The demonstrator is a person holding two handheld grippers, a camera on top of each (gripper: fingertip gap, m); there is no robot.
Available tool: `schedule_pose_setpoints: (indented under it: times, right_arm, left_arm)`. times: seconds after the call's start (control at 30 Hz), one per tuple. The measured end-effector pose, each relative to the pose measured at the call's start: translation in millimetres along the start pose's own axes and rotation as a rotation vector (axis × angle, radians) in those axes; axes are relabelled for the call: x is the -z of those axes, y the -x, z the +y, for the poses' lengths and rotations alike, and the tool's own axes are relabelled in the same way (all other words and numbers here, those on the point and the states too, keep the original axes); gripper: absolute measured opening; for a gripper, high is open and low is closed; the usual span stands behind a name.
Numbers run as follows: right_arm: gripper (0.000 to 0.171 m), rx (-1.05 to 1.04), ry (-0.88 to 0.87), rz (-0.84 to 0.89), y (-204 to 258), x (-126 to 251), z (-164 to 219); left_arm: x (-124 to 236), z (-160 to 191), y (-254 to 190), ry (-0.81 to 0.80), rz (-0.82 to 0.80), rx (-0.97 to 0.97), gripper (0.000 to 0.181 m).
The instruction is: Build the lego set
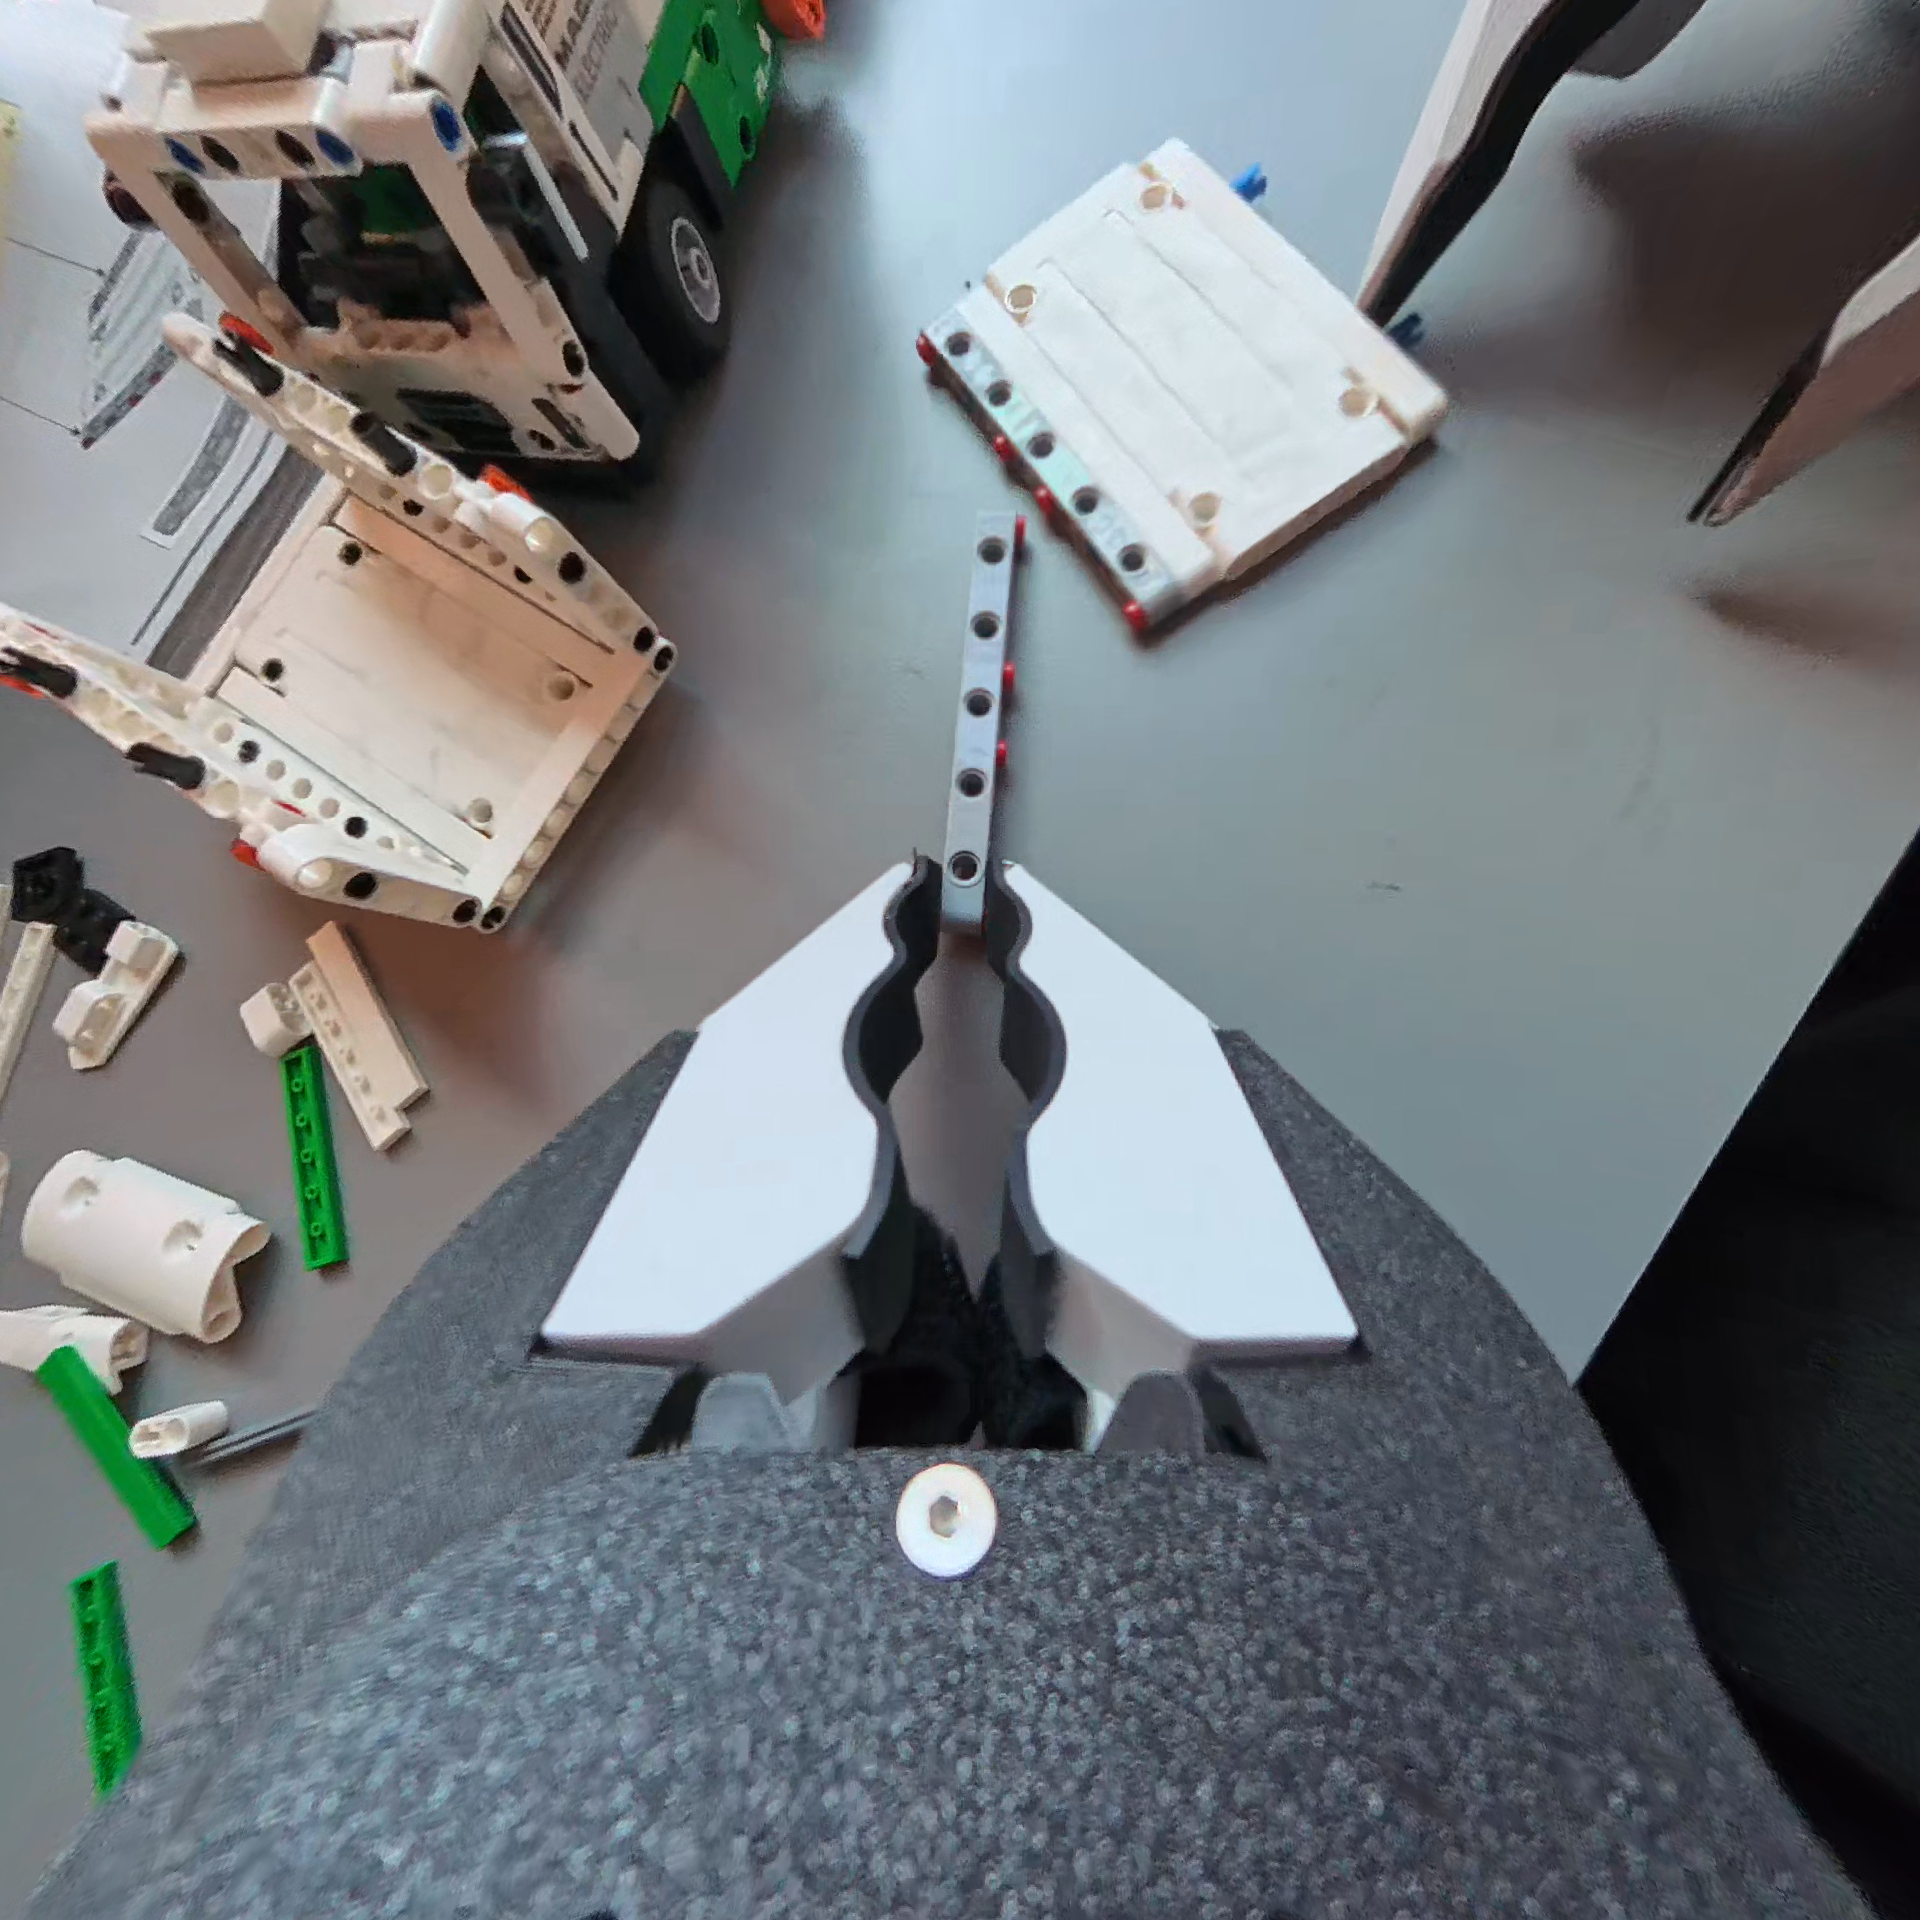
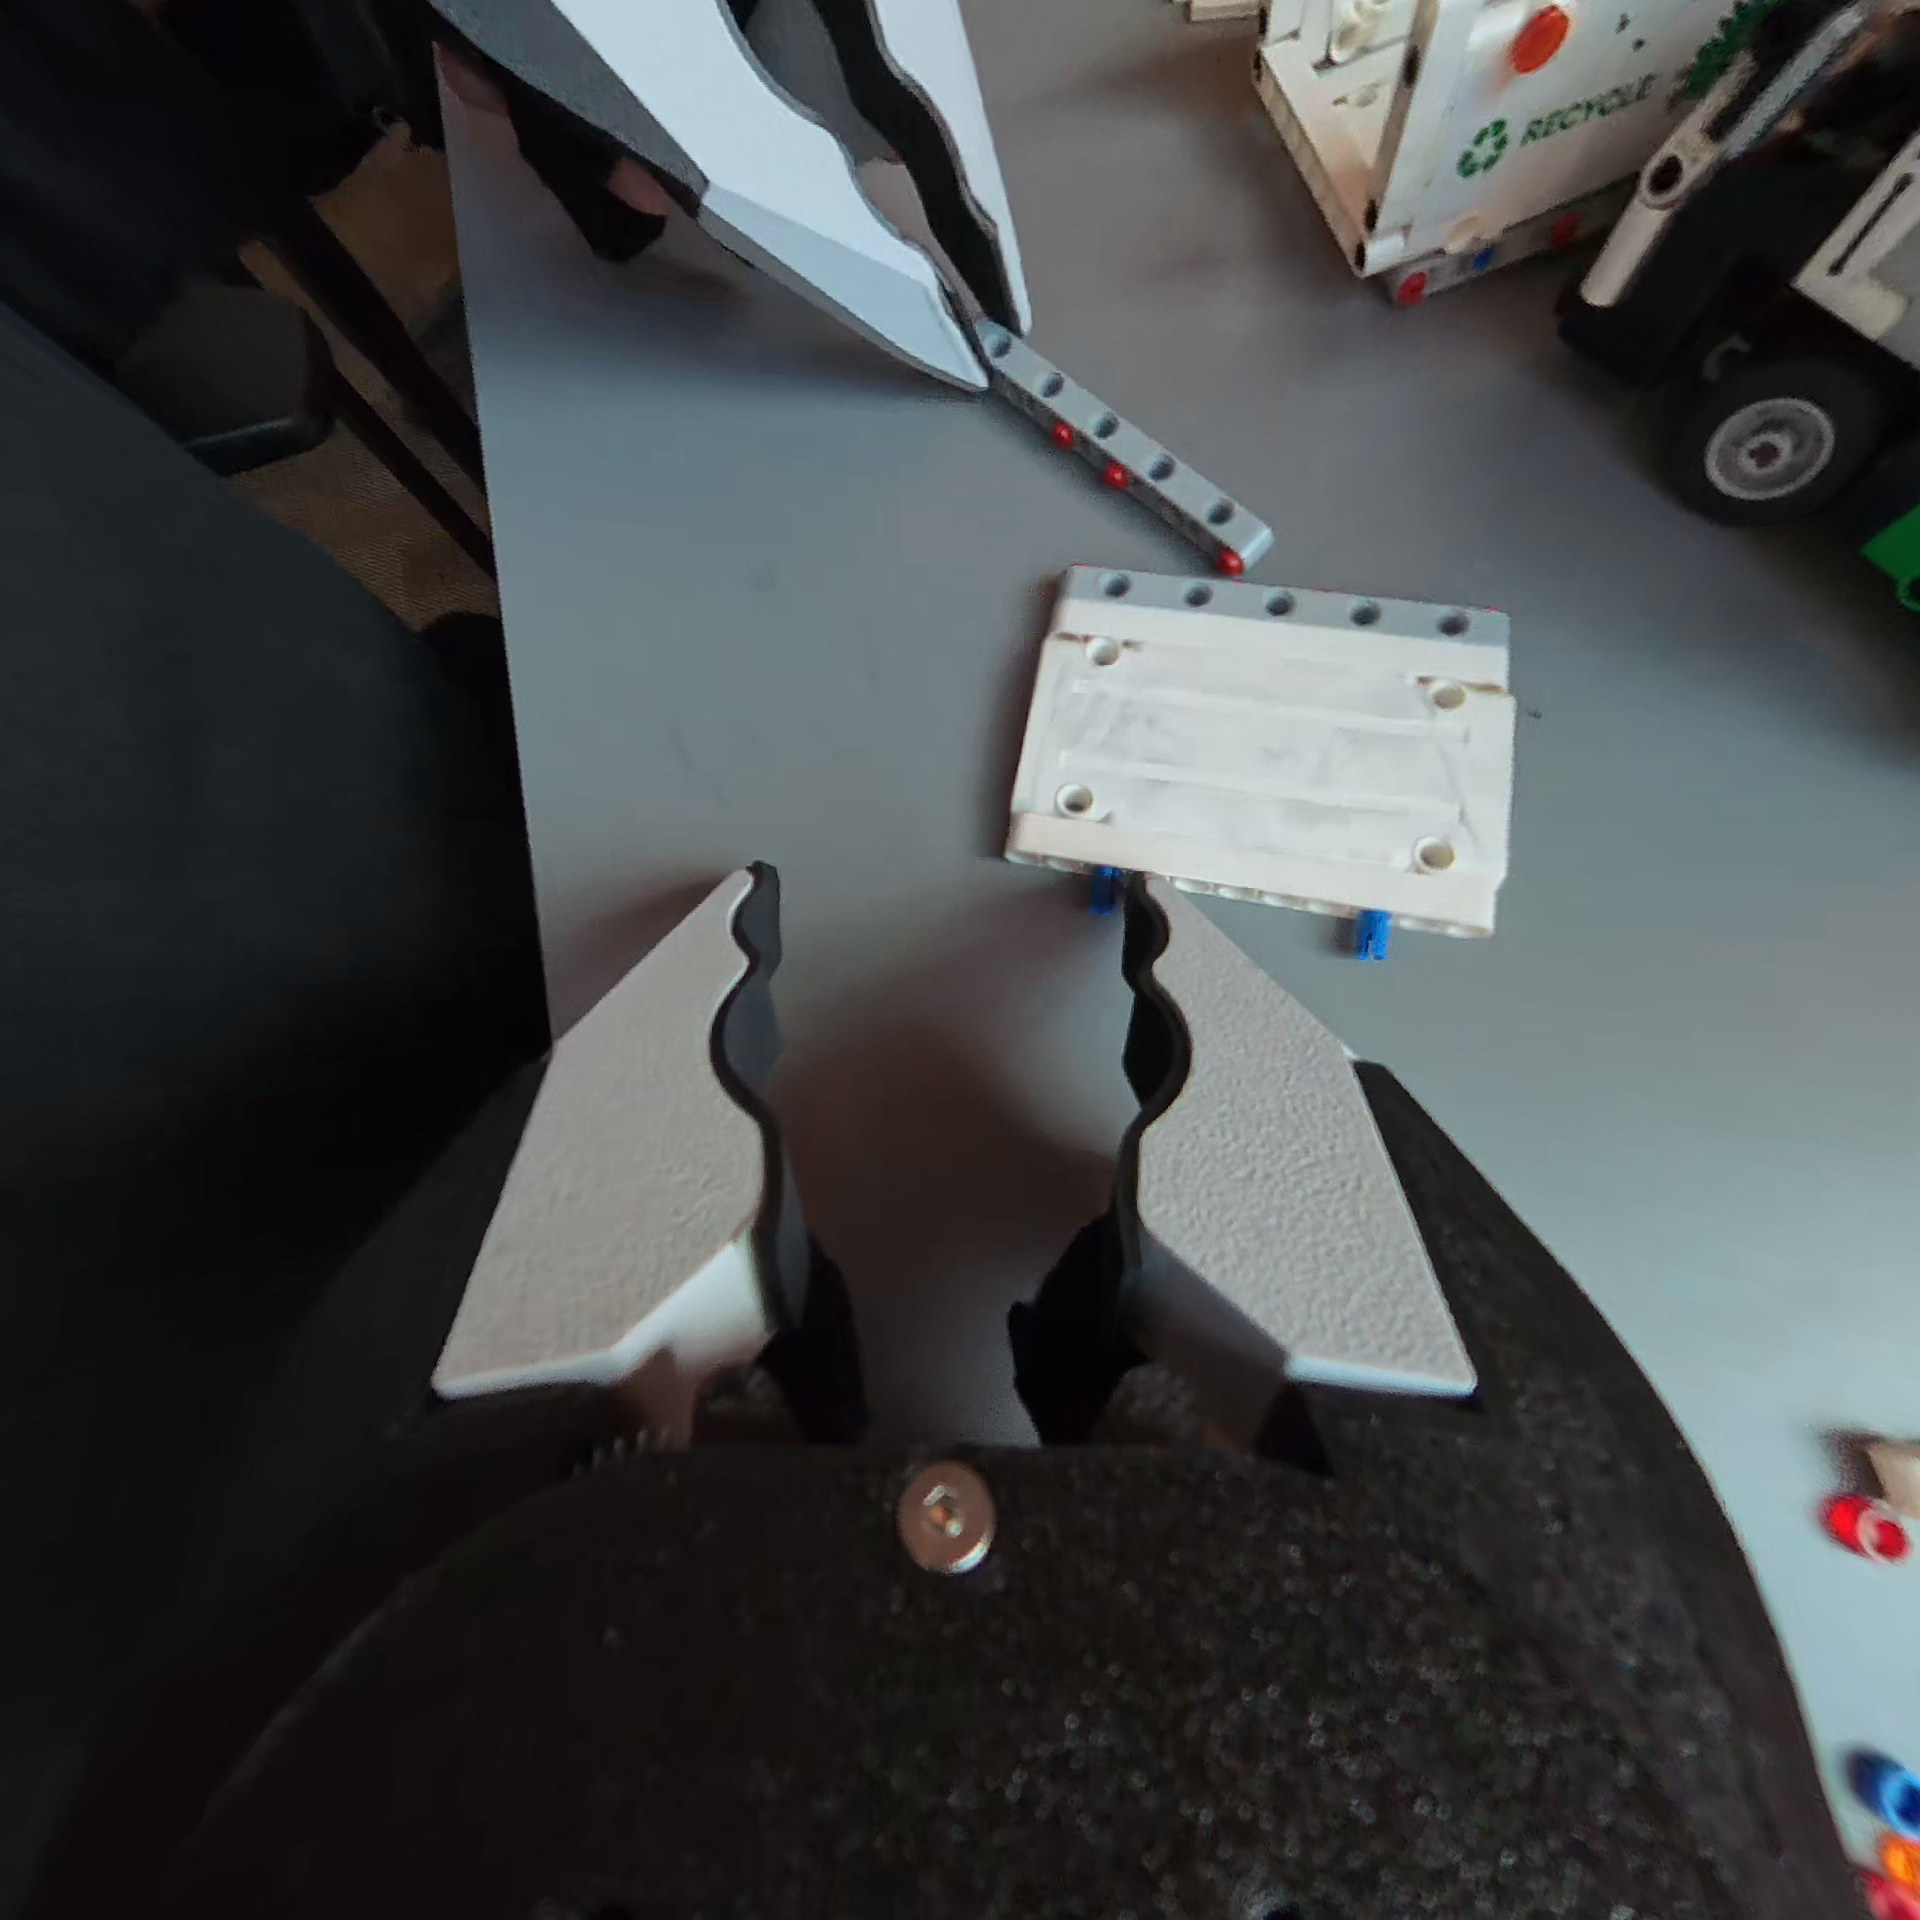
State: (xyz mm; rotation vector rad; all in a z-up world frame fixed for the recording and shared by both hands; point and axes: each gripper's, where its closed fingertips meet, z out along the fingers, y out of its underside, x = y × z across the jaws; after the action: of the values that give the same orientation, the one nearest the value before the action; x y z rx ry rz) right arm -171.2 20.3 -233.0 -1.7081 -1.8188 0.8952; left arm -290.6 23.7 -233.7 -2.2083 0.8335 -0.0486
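Observation:
My left gripper [image 1: 961, 894] is shut on one end of a long grey beam [image 1: 982, 707] with round holes and red pins along one side. The beam points away from me toward a white panel [image 1: 1195, 384] that lies flat on the grey table and has its own grey holed beam [image 1: 1049, 457] along one edge. In the right wrist view my right gripper [image 2: 945, 883] is open and empty, its right fingertip next to the panel [image 2: 1268, 758], by a blue pin [image 2: 1103, 891]. The left gripper [image 2: 987, 353] and its beam [image 2: 1132, 457] show beyond.
A white and green lego truck [image 1: 436, 208] and a white open box assembly [image 1: 416, 686] stand at the left. Loose white and green pieces [image 1: 312, 1153] lie at the near left. The table edge [image 1: 1766, 1039] runs close on the right. A white bin model [image 2: 1455, 135] stands far right.

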Motion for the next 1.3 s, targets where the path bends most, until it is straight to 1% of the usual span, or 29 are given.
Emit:
schedule_pose_setpoints:
  times: [0.03, 0.1, 0.17, 0.23, 0.27, 0.37, 0.43, 0.5, 0.6, 0.7, 0.77, 0.83, 1.0, 1.07, 1.2, 1.27, 1.3]
  right_arm:
    - [0.066, 0.002, -0.013, -0.020, 4.6, -4.4, -4.9]
    - [0.067, 0.006, -0.042, -0.044, 11.3, -10.6, -14.9]
    - [0.065, 0.013, -0.058, -0.064, 15.5, -6.9, -21.1]
    - [0.063, 0.019, -0.084, -0.033, 5.5, 6.2, -24.4]
    - [0.061, 0.018, -0.090, -0.002, -4.2, 14.2, -24.1]
    - [0.057, 0.029, -0.072, 0.049, -24.9, 31.6, -18.1]
    - [0.052, 0.059, -0.040, 0.080, -30.0, 33.9, -12.4]
    - [0.052, 0.093, -0.016, 0.124, -33.5, 31.5, -7.1]
    - [0.053, 0.140, -0.012, 0.198, -41.5, 28.2, -2.6]
    - [0.054, 0.170, 0.024, 0.221, -49.1, 24.9, 5.7]
    - [0.054, 0.168, 0.041, 0.203, -52.2, 22.7, 9.6]
    - [0.056, 0.161, 0.050, 0.172, -54.8, 20.1, 11.2]
    - [0.057, 0.208, 0.060, 0.123, -62.1, 19.2, 3.8]
    - [0.057, 0.231, 0.067, 0.101, -65.4, 20.2, -0.9]
    - [0.055, 0.273, 0.120, 0.078, -78.5, 15.3, 0.7]
    - [0.056, 0.272, 0.124, 0.064, -80.5, 12.8, -0.5]
    - [0.058, 0.273, 0.114, 0.056, -79.6, 12.5, -2.5]
  left_arm:
    - [2.9, -1.2, 2.7, -0.006, -0.012, 0.001, 0.006]
    - [15.9, -4.9, 11.7, -0.036, -0.038, 0.007, 0.006]
    - [32.7, -12.8, 18.0, -0.083, -0.045, 0.033, 0.006]
    - [42.0, -29.0, 1.5, -0.149, 0.045, 0.053, 0.006]
    - [41.1, -36.0, -11.9, -0.159, 0.091, 0.042, 0.006]
    - [20.3, -47.9, -50.6, -0.110, 0.152, -0.009, 0.006]
    - [4.6, -52.6, -68.4, -0.072, 0.157, -0.002, 0.006]
    - [-6.8, -53.7, -78.4, -0.033, 0.145, 0.015, 0.006]
    - [-16.5, -54.7, -80.9, 0.005, 0.119, 0.107, 0.006]
    - [-22.1, -53.2, -78.5, 0.038, 0.080, 0.117, 0.006]
    - [-24.9, -52.1, -75.3, 0.049, 0.048, 0.127, 0.006]
    - [-27.1, -51.0, -78.1, 0.049, 0.055, 0.141, 0.006]
    - [-28.3, -53.2, -74.0, 0.031, -0.011, 0.174, 0.007]
    - [-28.6, -50.4, -70.9, 0.036, -0.037, 0.185, 0.012]
    - [-21.2, -54.3, -69.4, -0.030, -0.025, 0.248, 0.033]
    - [-15.7, -51.0, -58.4, -0.041, -0.061, 0.247, 0.042]
    - [-14.1, -48.0, -51.1, -0.039, -0.083, 0.238, 0.052]
